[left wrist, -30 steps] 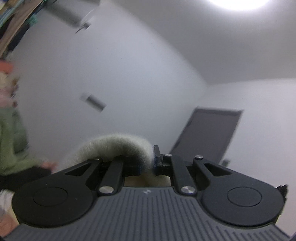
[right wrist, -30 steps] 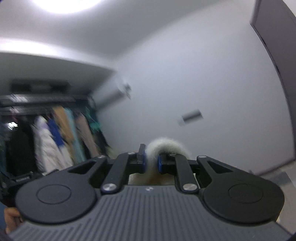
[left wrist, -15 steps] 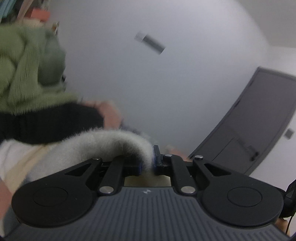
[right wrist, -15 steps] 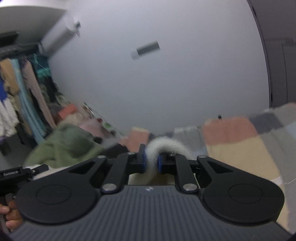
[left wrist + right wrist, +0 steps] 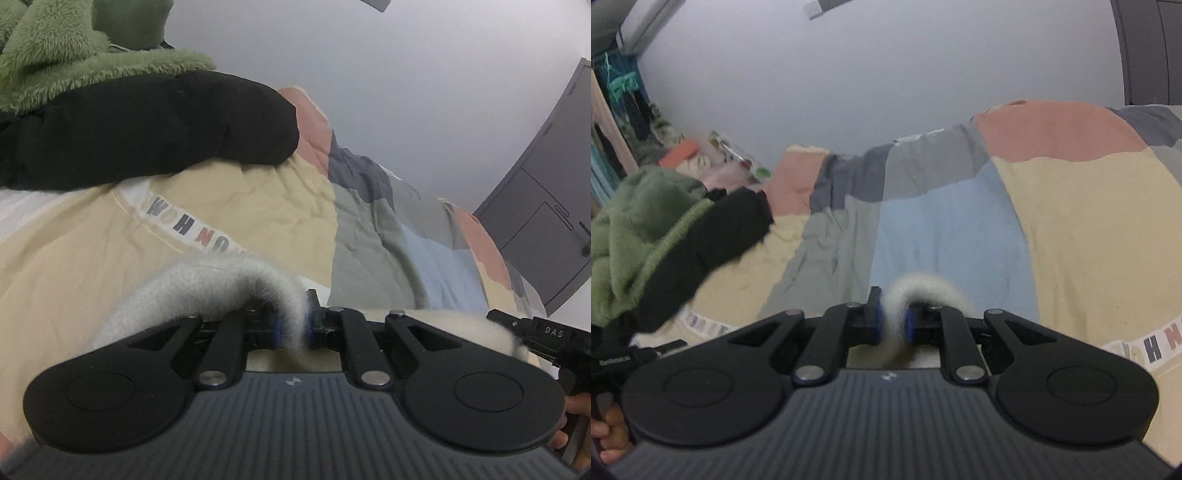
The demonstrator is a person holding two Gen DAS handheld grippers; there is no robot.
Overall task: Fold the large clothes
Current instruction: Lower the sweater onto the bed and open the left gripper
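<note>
Both tools pinch white fleece [image 5: 207,291] above patchwork bedspread [image 5: 1071,206], grey wall [image 5: 886,74] behind.

Ahead of both grippers the patchwork quilt [image 5: 953,225] on the bed lies bare, so there is open room over its blue and yellow patches. To the left a heap blocks the way: a black garment [image 5: 147,125] with a green fleece [image 5: 55,48] piled on top. Beyond the bed the grey wall [image 5: 849,81] closes the far side, and a dark door [image 5: 546,206] stands at the right.
</note>
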